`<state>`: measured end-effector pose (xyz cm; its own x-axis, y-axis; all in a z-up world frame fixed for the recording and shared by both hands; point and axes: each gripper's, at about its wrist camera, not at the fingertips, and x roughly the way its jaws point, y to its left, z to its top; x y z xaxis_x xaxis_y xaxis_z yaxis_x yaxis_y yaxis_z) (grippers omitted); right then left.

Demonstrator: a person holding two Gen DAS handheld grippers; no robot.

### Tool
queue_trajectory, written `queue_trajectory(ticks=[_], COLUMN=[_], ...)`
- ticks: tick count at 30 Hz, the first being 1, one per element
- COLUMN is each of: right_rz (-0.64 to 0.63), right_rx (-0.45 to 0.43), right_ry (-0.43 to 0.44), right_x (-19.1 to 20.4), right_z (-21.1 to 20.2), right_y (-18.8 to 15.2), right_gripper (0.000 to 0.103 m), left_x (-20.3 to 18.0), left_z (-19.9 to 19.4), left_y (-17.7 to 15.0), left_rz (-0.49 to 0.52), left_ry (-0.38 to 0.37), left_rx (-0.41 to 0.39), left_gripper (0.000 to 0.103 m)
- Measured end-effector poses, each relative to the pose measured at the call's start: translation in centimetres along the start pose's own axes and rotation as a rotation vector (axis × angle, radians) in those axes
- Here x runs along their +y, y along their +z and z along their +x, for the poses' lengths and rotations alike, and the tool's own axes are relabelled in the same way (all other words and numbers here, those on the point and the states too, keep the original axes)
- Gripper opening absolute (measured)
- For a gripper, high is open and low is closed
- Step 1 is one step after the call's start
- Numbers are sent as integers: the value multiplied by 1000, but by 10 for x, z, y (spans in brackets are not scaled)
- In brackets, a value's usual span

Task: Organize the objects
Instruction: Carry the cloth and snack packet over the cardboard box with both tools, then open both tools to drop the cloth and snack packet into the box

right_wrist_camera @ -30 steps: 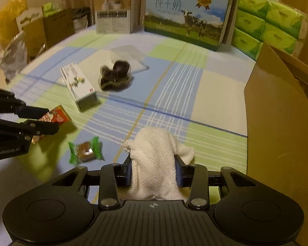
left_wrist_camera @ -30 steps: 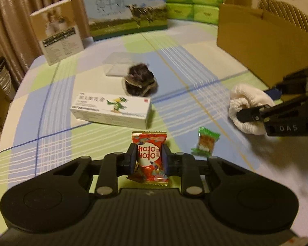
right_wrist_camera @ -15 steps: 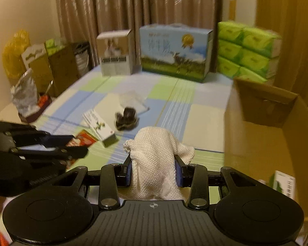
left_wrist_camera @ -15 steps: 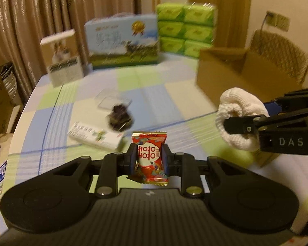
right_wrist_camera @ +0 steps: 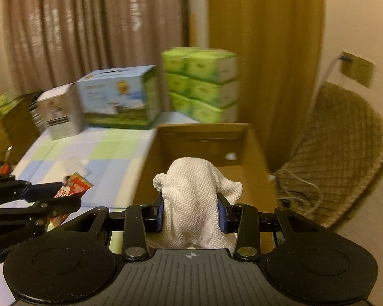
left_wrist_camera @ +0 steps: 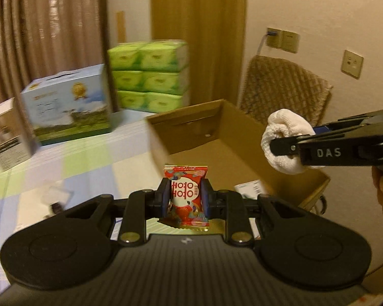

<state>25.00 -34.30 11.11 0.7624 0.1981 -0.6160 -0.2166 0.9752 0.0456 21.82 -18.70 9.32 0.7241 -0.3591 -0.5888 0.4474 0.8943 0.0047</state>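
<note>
My left tool [left_wrist_camera: 186,199] is clamped on a red candy packet [left_wrist_camera: 187,196], my right tool [right_wrist_camera: 191,214] on a bunched white cloth [right_wrist_camera: 194,204]. The open cardboard box [right_wrist_camera: 252,153] lies straight ahead and below the cloth; the candy sits left of its near wall, so my right is nearer.

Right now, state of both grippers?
Left gripper: closed on the red candy packet.
Right gripper: closed on the white cloth.
</note>
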Motion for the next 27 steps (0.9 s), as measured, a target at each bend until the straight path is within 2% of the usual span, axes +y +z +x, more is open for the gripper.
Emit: queue_trajectory(ticks=[5, 10, 11, 12, 13, 14, 24, 26, 27], right_rz=[45, 71, 74, 78, 81, 85, 77, 82, 87], right_rx=[16, 29, 31, 34, 38, 41, 59, 47, 34], right_ry=[-30, -34, -33, -33, -32, -32, -4, 13, 33], right_x=[-38, -60, -64, -65, -67, -69, -60, -55, -54], right_z=[12, 22, 26, 29, 30, 31, 39, 40, 41], right_y=[-4, -11, -11, -11, -13, -15, -21, -19, -18], right_gripper=[36, 36, 36, 36, 36, 36, 37, 39, 48], left_x=[-29, -40, -42, -43, -42, -41, -9, -2, 3], left_z=[38, 68, 72, 76, 79, 82, 60, 54, 51], left_y=[11, 8, 7, 6, 6, 6, 0, -1, -2], left_rz=[29, 35, 33, 32, 30, 25, 4, -1, -4], left_ry=[-30, -54, -57, -52, -51, -51, 13, 24, 31], left_rx=[22, 31, 18, 8, 8, 10, 1, 0, -2], left_gripper=[21, 23, 25, 35, 40, 40, 40, 40, 41])
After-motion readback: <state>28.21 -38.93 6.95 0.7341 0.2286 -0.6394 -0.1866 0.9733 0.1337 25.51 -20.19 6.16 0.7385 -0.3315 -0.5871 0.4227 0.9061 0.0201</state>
